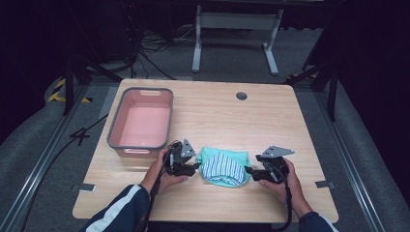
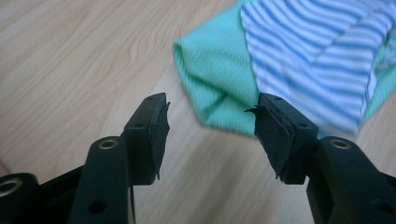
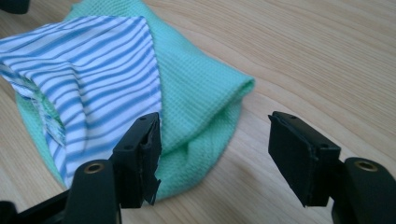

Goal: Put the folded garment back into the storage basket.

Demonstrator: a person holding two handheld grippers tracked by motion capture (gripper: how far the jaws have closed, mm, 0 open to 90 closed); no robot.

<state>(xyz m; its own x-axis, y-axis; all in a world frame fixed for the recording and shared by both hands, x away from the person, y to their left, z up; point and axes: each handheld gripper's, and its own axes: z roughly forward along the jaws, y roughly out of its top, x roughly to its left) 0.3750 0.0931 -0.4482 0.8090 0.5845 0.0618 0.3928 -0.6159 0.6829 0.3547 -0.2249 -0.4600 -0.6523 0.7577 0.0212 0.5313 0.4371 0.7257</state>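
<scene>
Two grippers, left (image 1: 196, 166) and right (image 1: 250, 170), fingers open, flank the cloth (image 1: 223, 166) near the bench's (image 1: 217, 116) near edge; pink bin (image 1: 141, 121) far left.

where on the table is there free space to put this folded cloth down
Bare wood lies right of the pink bin, across the table past the round cable hole. The near middle is crowded: left gripper and right gripper flank the cloth.

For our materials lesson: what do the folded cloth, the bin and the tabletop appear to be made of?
Folded cloth: textile; the green part looks waffle-knit, the blue-and-white striped part smoother and thinner.
Bin: likely moulded plastic, smooth pink walls with a grey rim.
Tabletop: pale wood or wood-look laminate, matte, with visible grain lines.
</scene>
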